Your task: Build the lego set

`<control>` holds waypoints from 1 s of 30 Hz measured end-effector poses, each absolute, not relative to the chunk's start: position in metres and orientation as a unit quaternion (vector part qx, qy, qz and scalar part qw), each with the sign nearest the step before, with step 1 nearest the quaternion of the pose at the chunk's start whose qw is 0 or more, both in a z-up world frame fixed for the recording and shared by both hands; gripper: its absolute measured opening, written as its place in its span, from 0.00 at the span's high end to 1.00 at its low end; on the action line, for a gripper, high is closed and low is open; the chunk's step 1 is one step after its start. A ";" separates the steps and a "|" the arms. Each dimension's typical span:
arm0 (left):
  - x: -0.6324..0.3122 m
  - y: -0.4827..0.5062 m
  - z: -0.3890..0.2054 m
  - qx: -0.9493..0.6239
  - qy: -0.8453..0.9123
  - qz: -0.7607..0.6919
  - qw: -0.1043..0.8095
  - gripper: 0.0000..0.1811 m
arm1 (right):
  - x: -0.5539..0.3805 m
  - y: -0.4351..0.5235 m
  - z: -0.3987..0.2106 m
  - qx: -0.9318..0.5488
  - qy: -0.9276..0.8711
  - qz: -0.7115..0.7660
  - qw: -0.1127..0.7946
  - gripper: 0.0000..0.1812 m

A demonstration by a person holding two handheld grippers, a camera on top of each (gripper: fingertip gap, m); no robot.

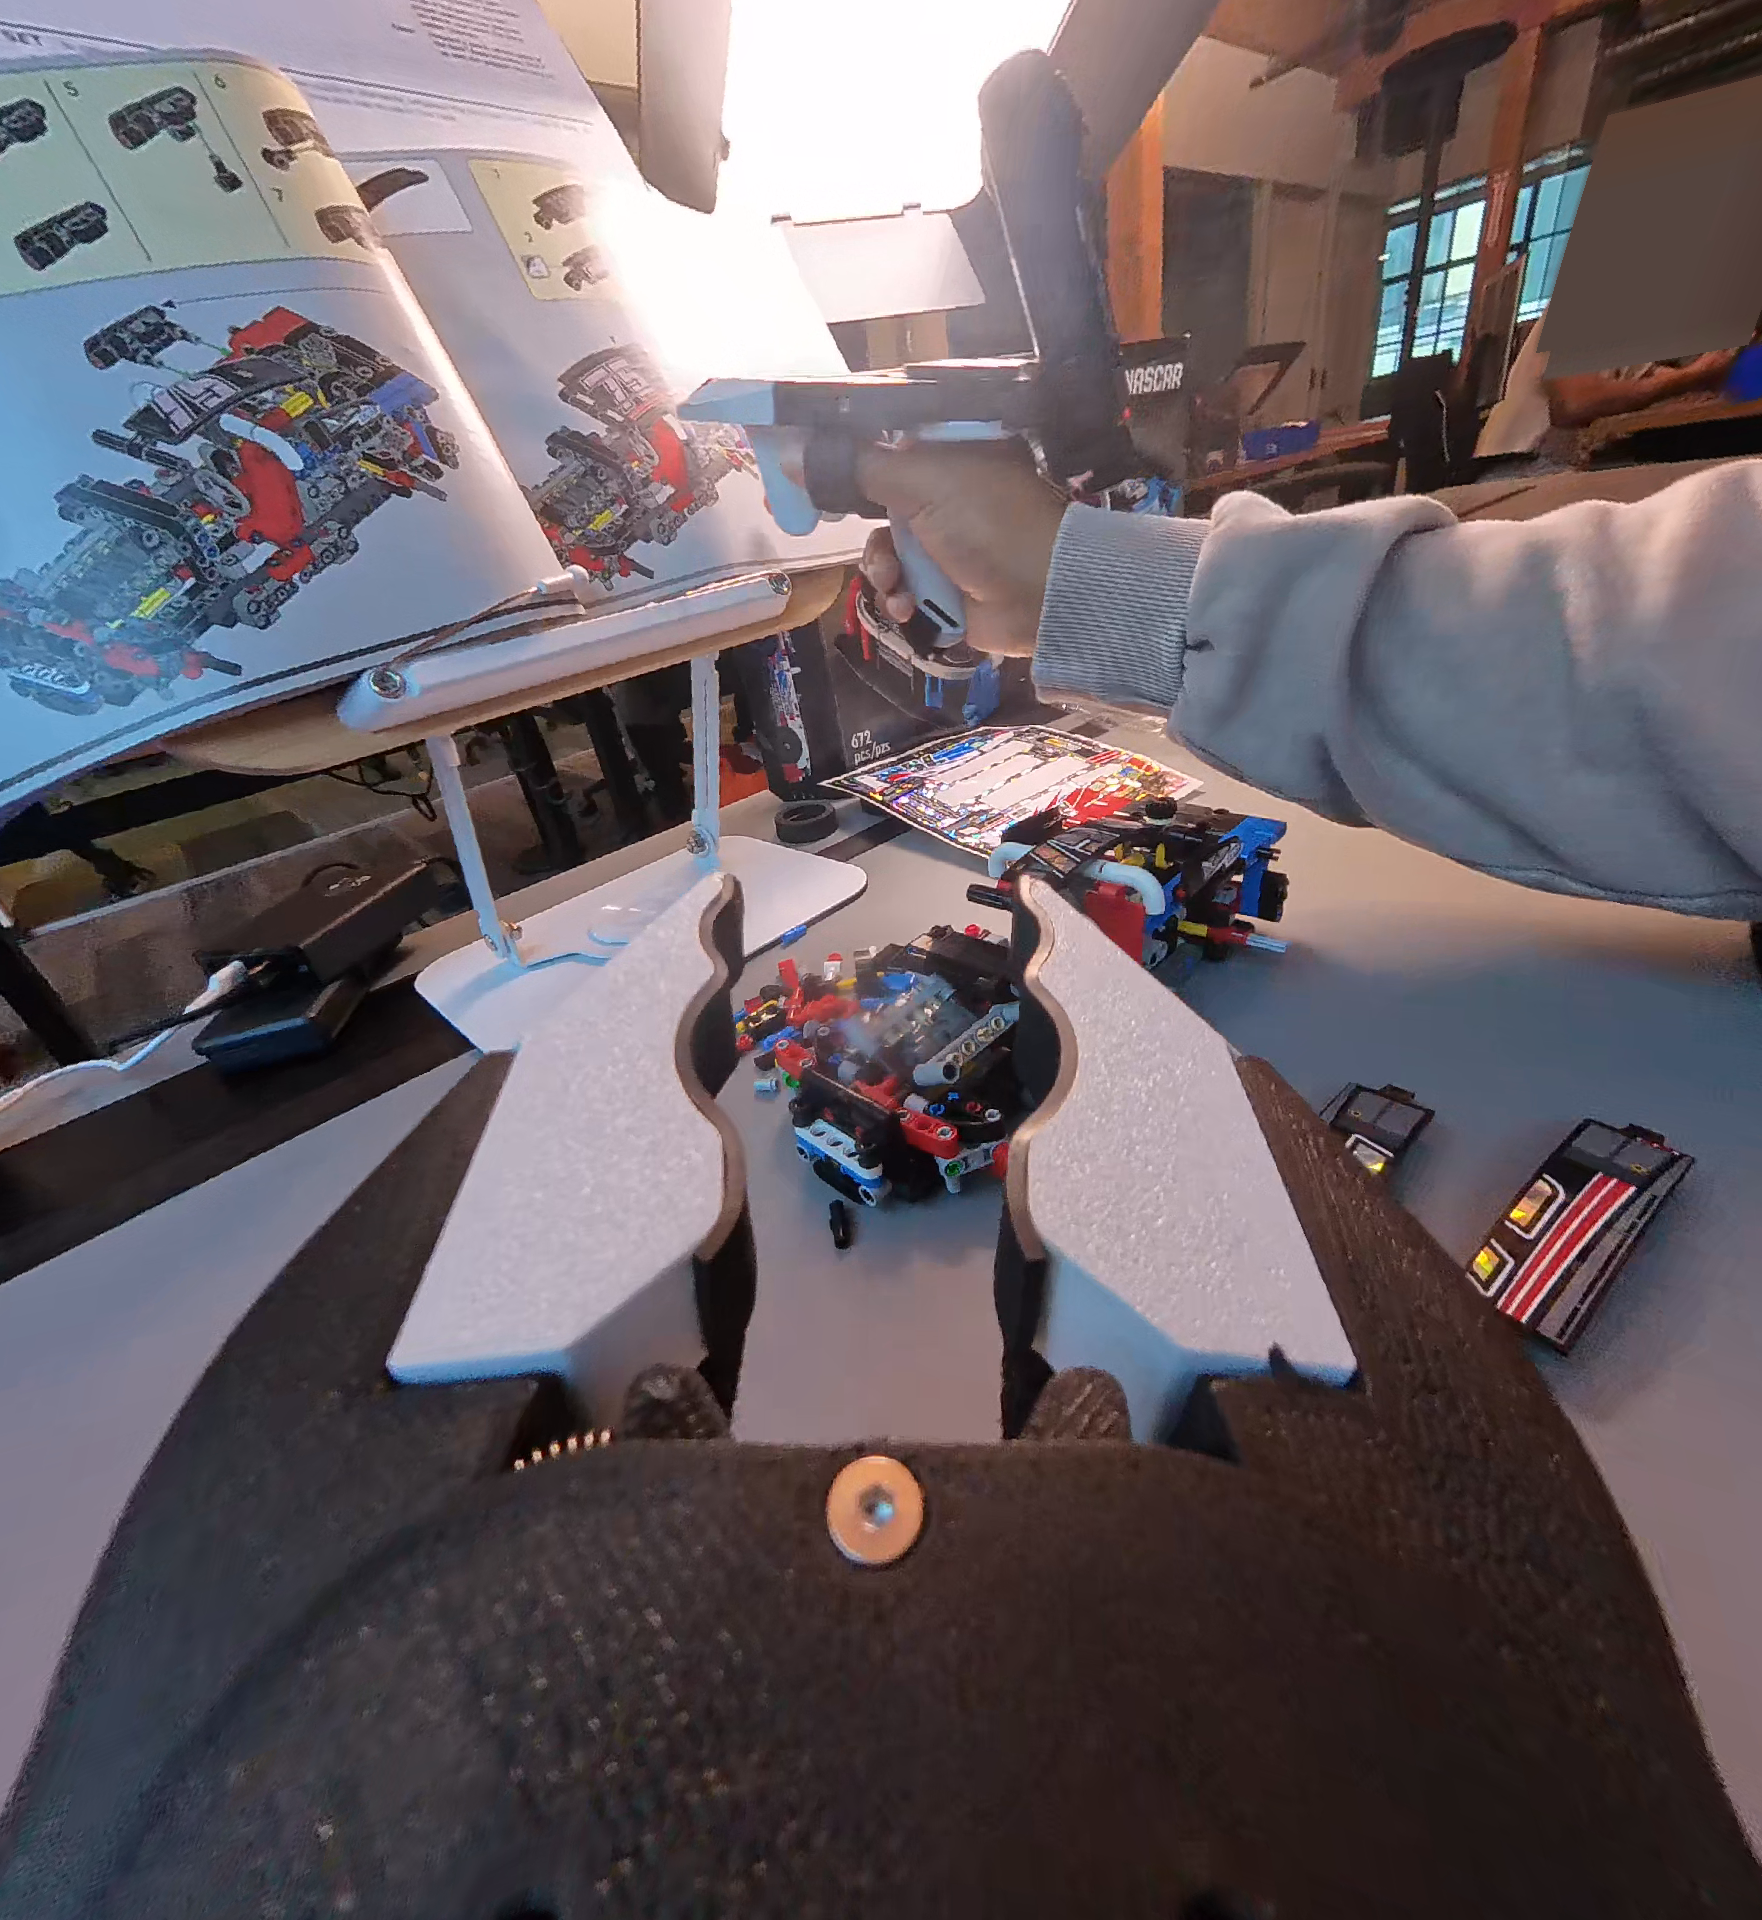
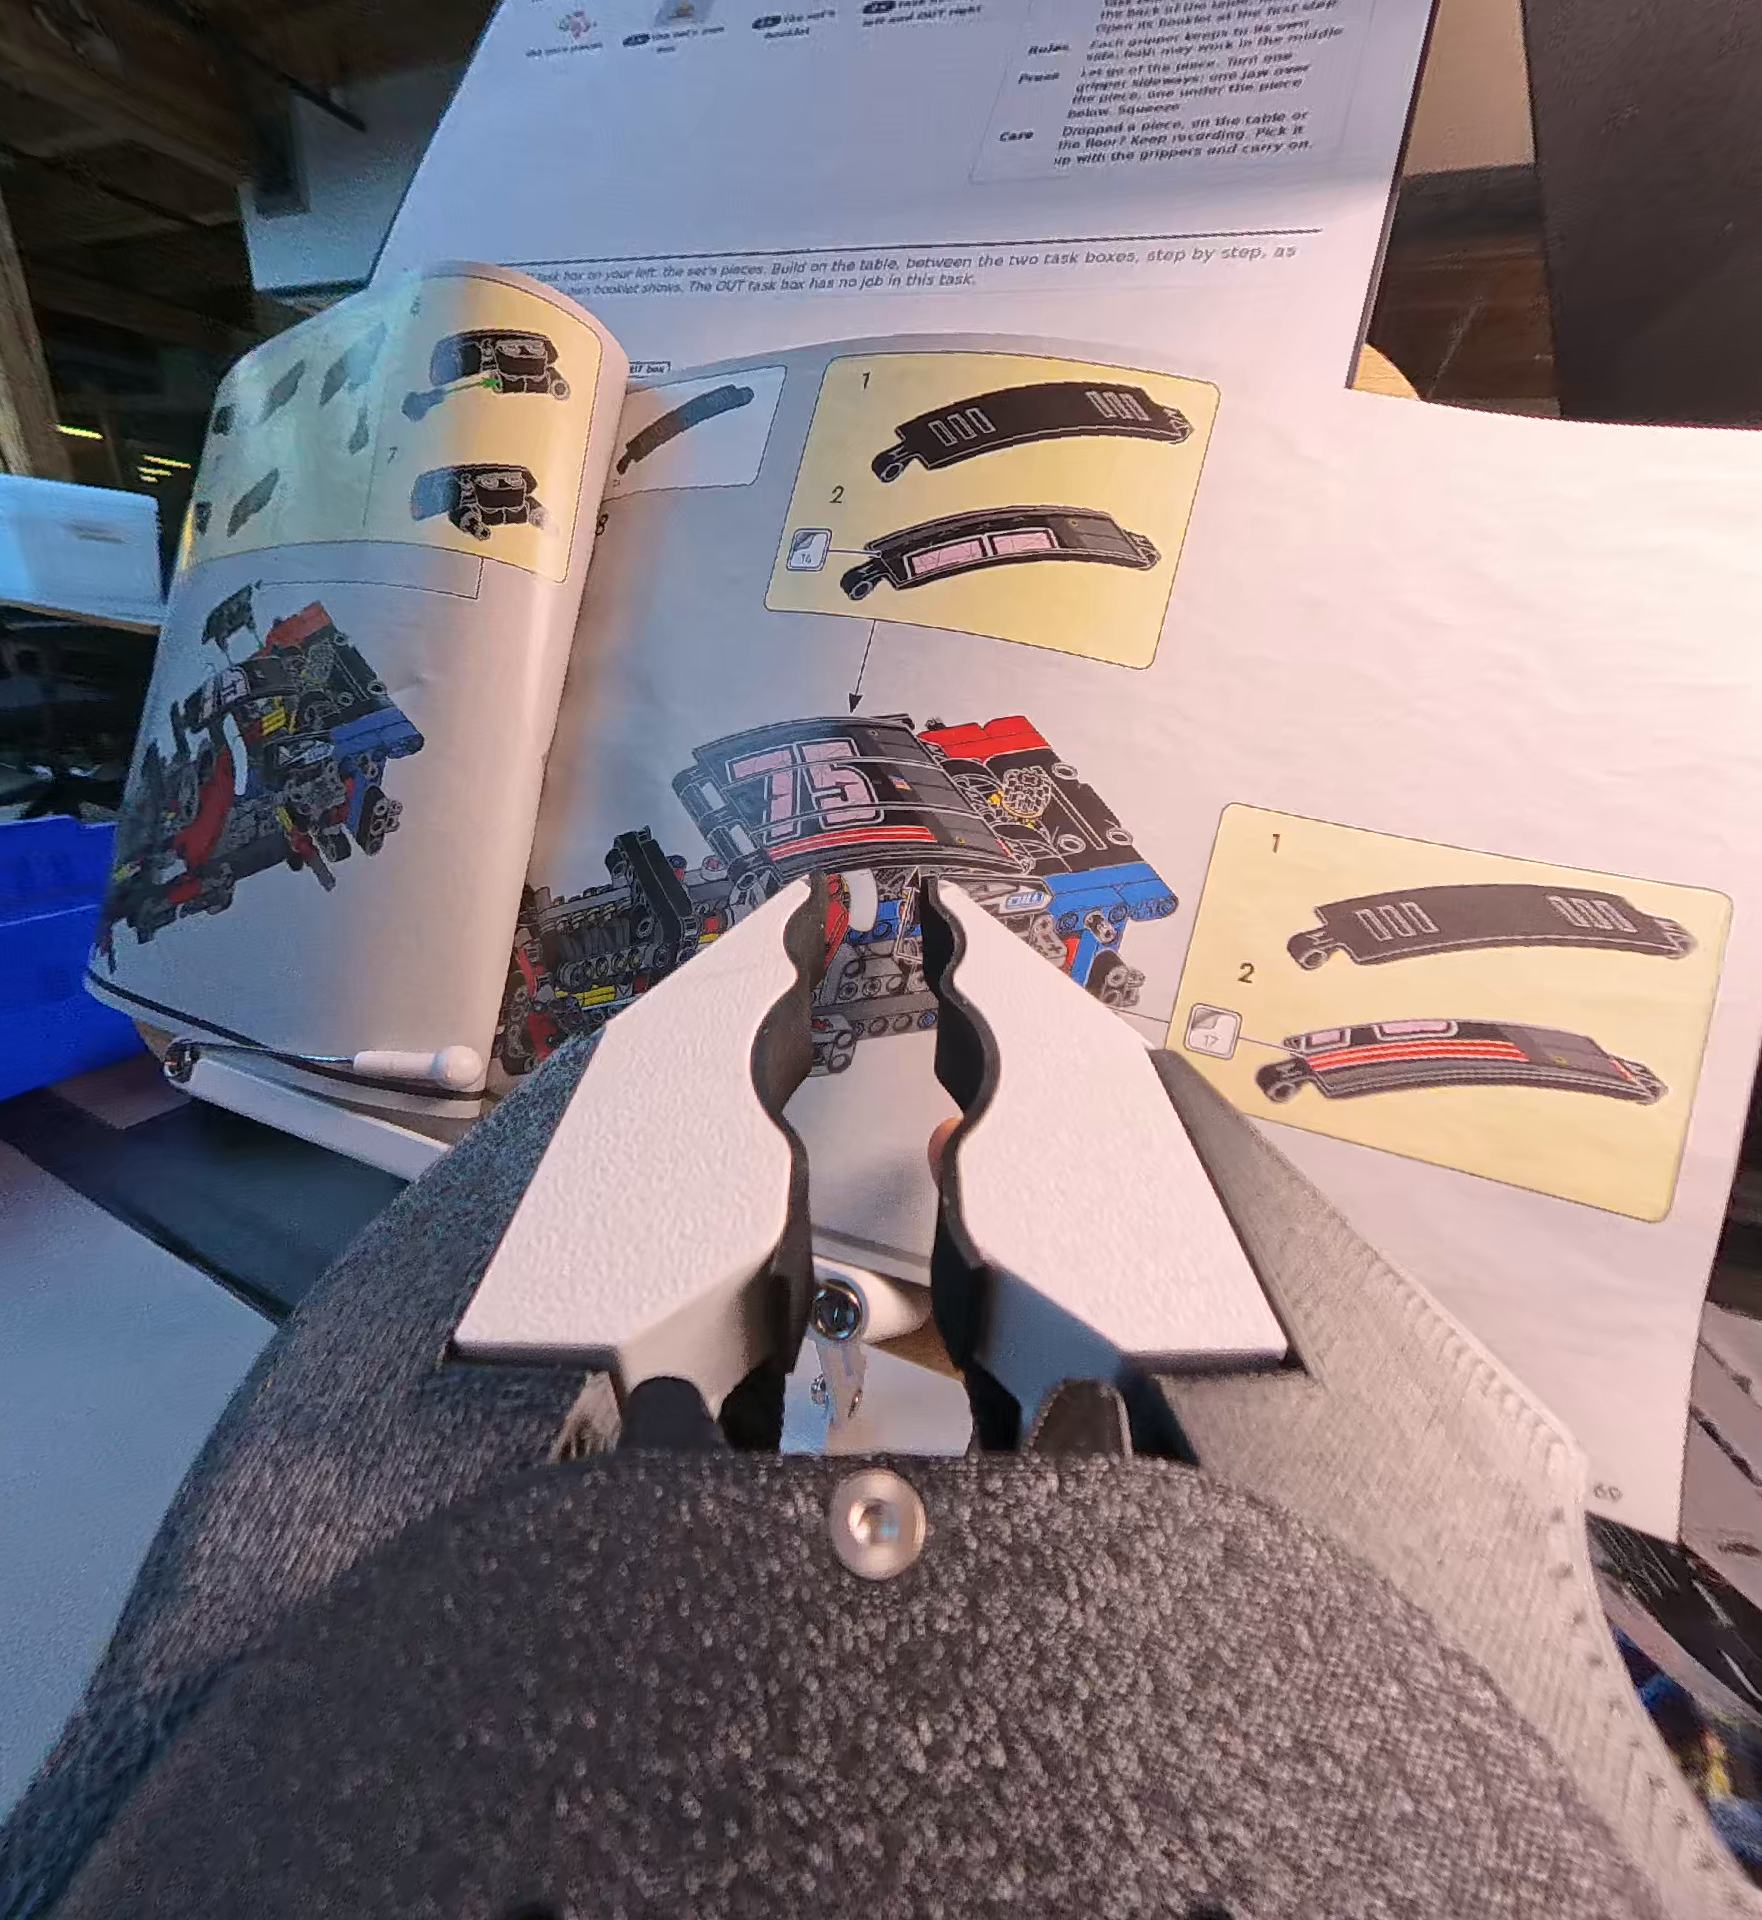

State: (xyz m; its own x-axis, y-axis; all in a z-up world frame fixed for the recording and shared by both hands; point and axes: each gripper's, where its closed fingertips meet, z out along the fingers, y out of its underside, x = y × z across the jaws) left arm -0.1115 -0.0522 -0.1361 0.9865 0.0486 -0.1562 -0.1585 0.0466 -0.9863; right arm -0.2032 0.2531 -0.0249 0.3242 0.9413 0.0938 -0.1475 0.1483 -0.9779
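My left gripper [image 1: 872,904] is open and empty, held above the grey table [image 1: 1479,1039]. Just beyond its tips lie a heap of small loose lego pieces [image 1: 804,1018] and a partly built black, red and blue chassis section [image 1: 908,1112]. A second car sub-assembly [image 1: 1157,883] sits farther back. Two black curved panels [image 1: 1573,1231] lie at the right. My right gripper [image 1: 711,410], held by a hand, is raised at the open instruction booklet [image 1: 233,416]. In its own view its tips [image 2: 872,899] stand a narrow gap apart with nothing between them, close to the right page [image 2: 960,623].
The booklet rests on a white stand [image 1: 783,883] at the table's back left. A sticker sheet [image 1: 1012,779], a loose black tyre [image 1: 806,821] and the set's box [image 1: 856,707] lie behind the builds. A grey sleeve [image 1: 1479,675] crosses over the right side. A blue bin [image 2: 4,956] is left. Tip to tip, the grippers are about 35 cm apart.
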 end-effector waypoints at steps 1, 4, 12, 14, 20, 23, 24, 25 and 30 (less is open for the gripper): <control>-0.111 -0.052 -0.137 -0.688 0.042 0.073 0.720 0.73 | -0.205 0.254 -0.024 -0.496 -0.401 0.421 0.645 0.92; -0.110 -0.050 -0.140 -0.693 0.045 0.068 0.717 0.73 | -0.206 0.255 -0.025 -0.497 -0.405 0.422 0.641 0.92; -0.111 -0.049 -0.142 -0.695 0.043 0.060 0.715 0.74 | -0.204 0.254 -0.036 -0.501 -0.414 0.413 0.638 0.93; -0.111 -0.049 -0.142 -0.696 0.044 0.059 0.715 0.74 | -0.203 0.253 -0.037 -0.500 -0.415 0.413 0.638 0.93; -0.113 -0.048 -0.145 -0.699 0.041 0.060 0.711 0.74 | -0.204 0.252 -0.035 -0.499 -0.417 0.416 0.636 0.93; -0.113 -0.048 -0.146 -0.701 0.040 0.060 0.710 0.74 | -0.204 0.251 -0.033 -0.497 -0.417 0.417 0.636 0.93; -0.113 -0.047 -0.147 -0.701 0.040 0.060 0.709 0.74 | -0.204 0.251 -0.033 -0.497 -0.418 0.418 0.636 0.93; -0.113 -0.047 -0.147 -0.702 0.040 0.060 0.709 0.74 | -0.204 0.251 -0.032 -0.497 -0.418 0.417 0.636 0.93; -0.114 -0.048 -0.146 -0.701 0.039 0.059 0.709 0.74 | -0.202 0.251 -0.031 -0.496 -0.422 0.415 0.635 0.92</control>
State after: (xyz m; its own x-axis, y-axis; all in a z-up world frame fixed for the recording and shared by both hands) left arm -0.1139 -0.0480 -0.1463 0.9901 0.0279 -0.1379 -0.1382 0.0094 -0.9904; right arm -0.2023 0.2513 -0.0309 0.2992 0.9462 0.1235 -0.1083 0.1622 -0.9808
